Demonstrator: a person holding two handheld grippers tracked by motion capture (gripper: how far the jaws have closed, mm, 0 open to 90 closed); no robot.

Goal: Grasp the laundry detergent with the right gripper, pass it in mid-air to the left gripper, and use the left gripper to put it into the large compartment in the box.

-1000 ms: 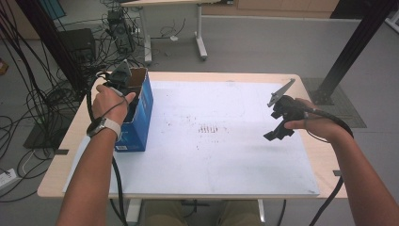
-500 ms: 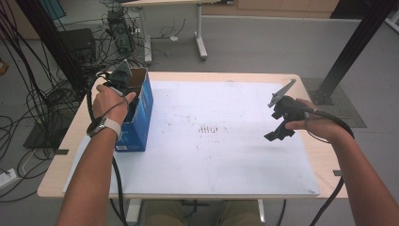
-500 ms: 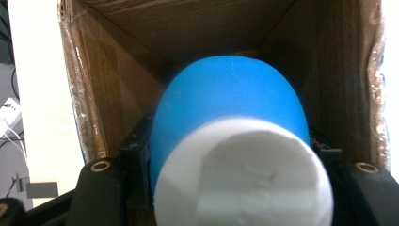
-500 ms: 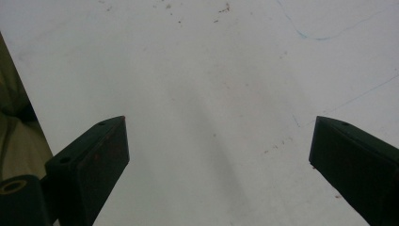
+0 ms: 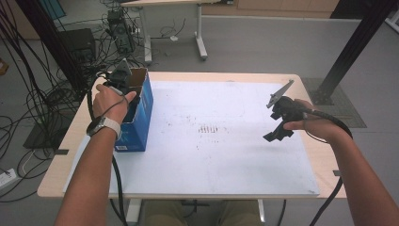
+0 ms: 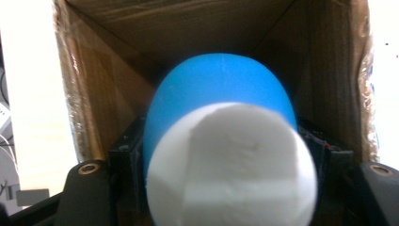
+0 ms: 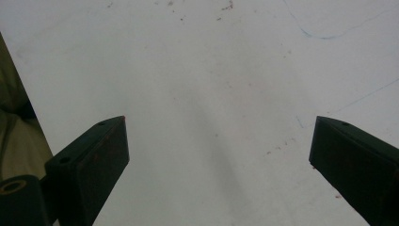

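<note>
A blue cardboard box [image 5: 141,117] with an open top stands at the table's left edge. My left gripper [image 5: 123,75] reaches down into it. In the left gripper view a smooth blue rounded object [image 6: 221,89] with a white end [image 6: 230,165] sits between the jaws of the left gripper [image 6: 226,155], brown box walls [image 6: 94,94] around it. Those jaws have just been opening and stand beside the object without clearly pressing it. My right gripper [image 5: 276,132] hovers open over the right side of the white board [image 5: 211,160]; between the right gripper's [image 7: 219,136] jaws lies bare board.
The white board covers most of the wooden table [image 5: 56,179] and bears faint reddish marks [image 5: 209,128]. Cables [image 5: 47,99] and equipment lie on the floor to the left. A black post [image 5: 353,52] rises at the right behind the table.
</note>
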